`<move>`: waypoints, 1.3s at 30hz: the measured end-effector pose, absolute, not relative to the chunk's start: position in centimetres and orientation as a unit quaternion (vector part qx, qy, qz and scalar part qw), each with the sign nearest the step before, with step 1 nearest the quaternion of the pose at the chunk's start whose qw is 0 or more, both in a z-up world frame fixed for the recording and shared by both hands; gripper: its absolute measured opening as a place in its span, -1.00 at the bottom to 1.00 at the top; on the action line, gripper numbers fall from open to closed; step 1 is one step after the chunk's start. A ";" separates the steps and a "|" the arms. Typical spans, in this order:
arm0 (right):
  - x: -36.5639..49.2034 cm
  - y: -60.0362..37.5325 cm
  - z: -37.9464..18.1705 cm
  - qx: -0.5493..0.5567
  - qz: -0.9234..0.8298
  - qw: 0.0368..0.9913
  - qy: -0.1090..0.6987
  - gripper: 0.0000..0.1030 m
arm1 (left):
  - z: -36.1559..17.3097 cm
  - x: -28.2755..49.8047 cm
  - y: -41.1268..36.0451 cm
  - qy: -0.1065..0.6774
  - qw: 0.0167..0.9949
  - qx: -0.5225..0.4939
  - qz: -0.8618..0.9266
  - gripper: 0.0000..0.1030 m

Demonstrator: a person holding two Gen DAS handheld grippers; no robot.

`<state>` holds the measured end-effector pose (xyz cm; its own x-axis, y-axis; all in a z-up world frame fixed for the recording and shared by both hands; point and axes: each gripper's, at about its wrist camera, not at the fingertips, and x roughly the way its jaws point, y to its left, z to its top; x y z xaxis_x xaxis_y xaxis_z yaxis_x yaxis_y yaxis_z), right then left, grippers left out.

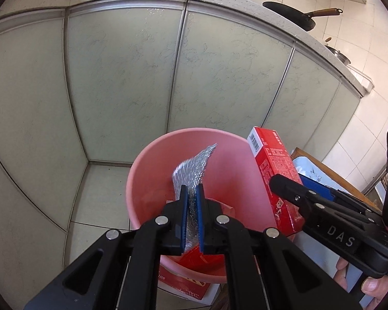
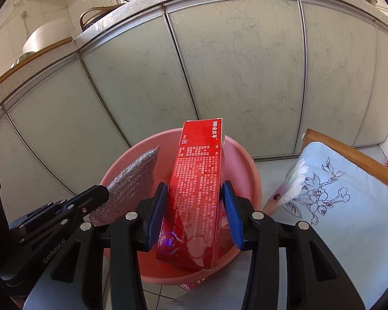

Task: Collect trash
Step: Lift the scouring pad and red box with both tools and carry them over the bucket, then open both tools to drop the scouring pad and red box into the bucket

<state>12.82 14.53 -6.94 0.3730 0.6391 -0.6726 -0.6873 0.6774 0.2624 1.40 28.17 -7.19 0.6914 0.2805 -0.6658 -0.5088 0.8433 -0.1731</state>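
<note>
The left hand-held gripper (image 1: 192,196) is clamped on a silver bubble-wrap pouch (image 1: 194,165), holding it over the open mouth of the pink bin (image 1: 142,170); the pouch tilts up toward the bin's far rim; the right hand-held gripper (image 2: 195,193) grips a long red carton (image 2: 196,180) by its two long sides, the carton above the bin's right half, just right of the pouch; more red packaging (image 1: 201,258) lies inside the bin; a floral cushion (image 2: 336,196) sits right of the bin; cabinet doors (image 1: 116,82) stand behind the bin.
</note>
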 end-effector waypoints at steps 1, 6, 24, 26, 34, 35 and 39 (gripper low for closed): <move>12.9 14.5 -7.0 -0.031 0.399 0.828 0.393 -0.13 | -7.2 1.4 28.2 0.326 0.902 -0.176 0.221 -0.89; 13.0 14.8 -7.3 -0.031 0.393 0.827 0.400 -0.12 | -6.9 1.4 28.1 0.322 0.904 -0.171 0.224 -0.84; 12.7 14.4 -6.4 -0.028 0.402 0.827 0.393 -0.11 | -6.1 0.2 27.9 0.321 0.907 -0.170 0.213 -0.56; 12.5 14.2 -6.1 -0.028 0.404 0.827 0.391 -0.11 | -6.0 0.1 27.7 0.322 0.907 -0.168 0.211 -0.56; 11.4 12.8 -4.9 -0.029 0.405 0.831 0.380 -0.11 | -5.1 -0.6 26.8 0.316 0.912 -0.163 0.204 -0.25; 11.2 12.6 -4.8 -0.028 0.405 0.831 0.379 -0.11 | -4.9 -0.7 26.7 0.315 0.912 -0.163 0.203 -0.25; 10.5 11.4 -4.2 -0.025 0.406 0.833 0.375 -0.11 | -4.3 -1.1 26.1 0.312 0.915 -0.159 0.201 -0.25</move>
<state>10.50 11.40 -4.21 0.3896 0.6580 -0.6444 -0.6947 0.6693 0.2634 -1.10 26.10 -4.26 0.7240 0.2689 -0.6352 -0.4673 0.8686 -0.1649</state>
